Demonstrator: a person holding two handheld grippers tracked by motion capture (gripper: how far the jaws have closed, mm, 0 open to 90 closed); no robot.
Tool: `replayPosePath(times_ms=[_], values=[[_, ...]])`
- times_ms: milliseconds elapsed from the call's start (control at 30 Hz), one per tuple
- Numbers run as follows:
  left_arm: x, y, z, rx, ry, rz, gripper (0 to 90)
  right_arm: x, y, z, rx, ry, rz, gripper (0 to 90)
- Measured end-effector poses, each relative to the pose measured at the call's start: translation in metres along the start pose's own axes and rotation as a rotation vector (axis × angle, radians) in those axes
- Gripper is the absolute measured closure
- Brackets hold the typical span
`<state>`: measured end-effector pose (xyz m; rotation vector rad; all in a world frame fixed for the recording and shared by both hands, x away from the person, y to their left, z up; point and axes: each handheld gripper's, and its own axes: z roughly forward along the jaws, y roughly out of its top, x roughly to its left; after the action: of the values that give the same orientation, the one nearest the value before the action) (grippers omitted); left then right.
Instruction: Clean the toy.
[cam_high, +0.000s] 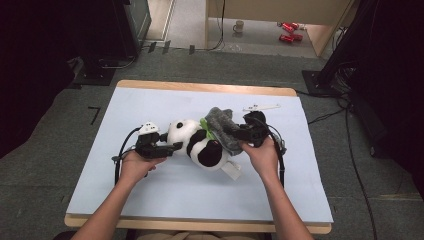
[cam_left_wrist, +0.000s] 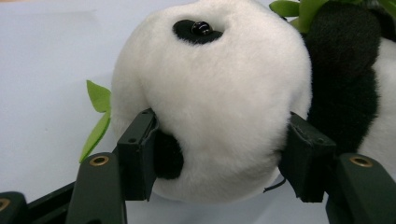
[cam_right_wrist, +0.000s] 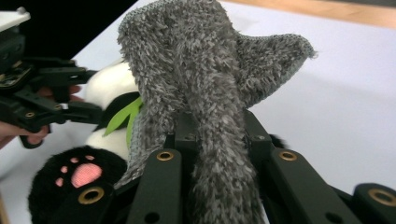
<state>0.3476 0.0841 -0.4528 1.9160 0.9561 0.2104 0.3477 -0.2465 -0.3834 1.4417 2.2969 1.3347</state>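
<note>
- The table, covered by a pale blue sheet, takes up the middle of the high view; a strip of its wooden edge shows along the top and bottom.
- A plush panda lies on its side at the centre of the sheet, white head toward the left of the frame, black-and-white body toward the right, green felt leaves at its neck.
- A grey fuzzy cloth sits against the panda's right side, rising above the body in the middle of the frame. In the right gripper view it stands up as a tall fold that fills the upper centre.
- The left forearm enters from the lower left; the left hand holds the left gripper level and pointing to the right. Its jaws are spread wide around the panda's head, and both pads press into the white fur at either side.
- The right forearm enters from the lower right; the right hand holds the right gripper pointing left. Its jaws stand narrow, pinching the grey cloth between them.
- No container sits on the sheet; a small mug stands on the floor at the upper centre of the frame.
</note>
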Motion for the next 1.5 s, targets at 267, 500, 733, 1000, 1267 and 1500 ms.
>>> replayPosePath(times_ms=[267,500,733,1000,1267,1500], values=[[-0.002,0.001,0.002,0.062,0.034,-0.010,39.0,0.005,-0.017,0.029,0.068,0.044,-0.018,73.9],[-0.004,-0.002,0.001,0.050,0.039,0.015,39.1,0.009,-0.032,0.021,0.080,-0.006,-0.061,74.2],[-0.003,-0.004,0.002,0.041,0.029,0.016,39.0,0.012,-0.052,0.010,0.114,-0.051,-0.088,74.6],[-0.001,-0.004,0.002,0.038,0.018,0.010,38.7,0.007,-0.073,0.002,0.163,-0.043,-0.078,74.5],[0.005,-0.006,0.001,0.012,-0.016,-0.005,37.8,0.002,-0.076,-0.013,0.226,-0.048,-0.055,74.6],[0.004,-0.006,0.001,0.009,-0.012,-0.008,37.7,0.004,-0.062,-0.038,0.131,-0.048,-0.044,74.7]])
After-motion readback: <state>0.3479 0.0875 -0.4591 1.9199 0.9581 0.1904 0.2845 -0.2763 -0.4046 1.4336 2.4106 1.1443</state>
